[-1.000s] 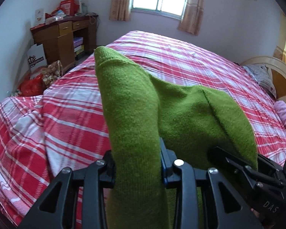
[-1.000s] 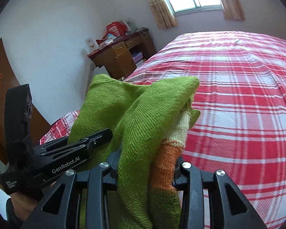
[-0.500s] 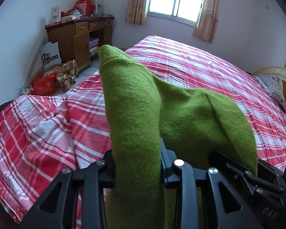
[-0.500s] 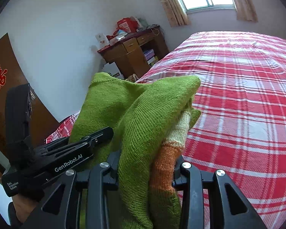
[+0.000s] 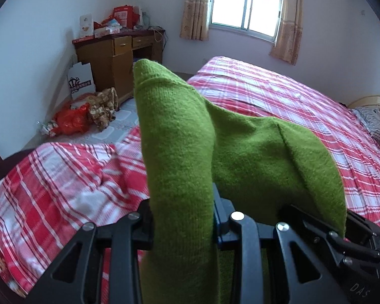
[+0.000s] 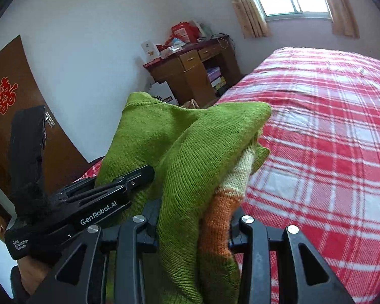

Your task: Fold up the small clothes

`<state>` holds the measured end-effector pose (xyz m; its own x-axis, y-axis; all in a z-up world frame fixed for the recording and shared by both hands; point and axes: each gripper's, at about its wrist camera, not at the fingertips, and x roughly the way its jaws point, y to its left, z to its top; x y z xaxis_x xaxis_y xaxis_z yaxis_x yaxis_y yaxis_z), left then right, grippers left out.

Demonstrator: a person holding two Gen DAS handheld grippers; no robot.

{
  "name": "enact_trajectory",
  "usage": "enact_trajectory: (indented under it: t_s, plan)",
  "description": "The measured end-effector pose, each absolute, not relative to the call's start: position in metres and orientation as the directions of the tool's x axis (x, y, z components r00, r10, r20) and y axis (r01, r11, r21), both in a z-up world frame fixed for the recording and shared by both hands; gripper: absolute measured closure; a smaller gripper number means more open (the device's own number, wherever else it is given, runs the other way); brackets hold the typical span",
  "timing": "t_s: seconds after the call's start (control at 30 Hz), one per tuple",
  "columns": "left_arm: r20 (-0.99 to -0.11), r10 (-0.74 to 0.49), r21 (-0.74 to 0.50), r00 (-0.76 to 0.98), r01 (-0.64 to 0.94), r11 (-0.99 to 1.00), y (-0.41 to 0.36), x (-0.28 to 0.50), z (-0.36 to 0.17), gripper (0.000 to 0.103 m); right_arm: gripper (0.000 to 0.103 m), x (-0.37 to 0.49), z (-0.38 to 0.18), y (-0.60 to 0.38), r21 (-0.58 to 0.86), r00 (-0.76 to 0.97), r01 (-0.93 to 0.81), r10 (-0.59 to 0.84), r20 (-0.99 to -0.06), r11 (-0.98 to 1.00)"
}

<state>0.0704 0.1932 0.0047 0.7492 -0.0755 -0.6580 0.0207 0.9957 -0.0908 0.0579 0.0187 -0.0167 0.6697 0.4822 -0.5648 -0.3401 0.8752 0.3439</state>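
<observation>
A green knitted sweater (image 5: 253, 152) with cream and orange bands (image 6: 215, 217) hangs in the air, held up between both grippers over the red plaid bed (image 5: 278, 93). My left gripper (image 5: 183, 225) is shut on a thick bunched fold of the green knit. In the right wrist view my right gripper (image 6: 193, 225) is shut on another bunch, green with the striped part. The left gripper (image 6: 93, 202) shows as a black body to the left there, and the right gripper (image 5: 342, 233) sits at lower right in the left wrist view.
The red plaid bed (image 6: 329, 139) fills the space ahead. A wooden desk (image 5: 116, 55) piled with boxes stands against the far wall, with bags (image 5: 73, 119) on the floor beside it. A brown door (image 6: 17, 126) is at left, a curtained window (image 5: 243, 5) beyond.
Both grippers have carried the sweater sideways across the bed; the desk, the floor bags and the bed's near corner have shifted into fuller view. The grips look unchanged.
</observation>
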Motion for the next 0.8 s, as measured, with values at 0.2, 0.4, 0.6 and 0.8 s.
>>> enact_trajectory:
  t_s: [0.2,0.4,0.6,0.8]
  plan:
    - [-0.644,-0.037,-0.058,0.764,0.0,0.998,0.206,0.095,0.007,0.069,0.066,0.082,-0.015,0.036,0.324,0.677,-0.366,0.489,-0.551,0.872]
    - [-0.626,-0.017,-0.05,0.779,-0.018,0.999,0.208,0.132,-0.003,0.069,0.066,0.113,-0.02,0.048,0.242,0.716,-0.387,0.455,-0.528,0.89]
    - [-0.677,0.034,0.002,0.735,-0.044,0.999,0.197,0.163,-0.029,0.07,0.067,0.154,-0.044,0.047,0.199,0.722,-0.35,0.399,-0.565,0.915]
    - [-0.708,0.027,-0.02,0.706,-0.058,0.998,0.203,0.172,-0.038,0.068,0.067,0.179,-0.073,0.037,0.232,0.677,-0.332,0.402,-0.616,0.914]
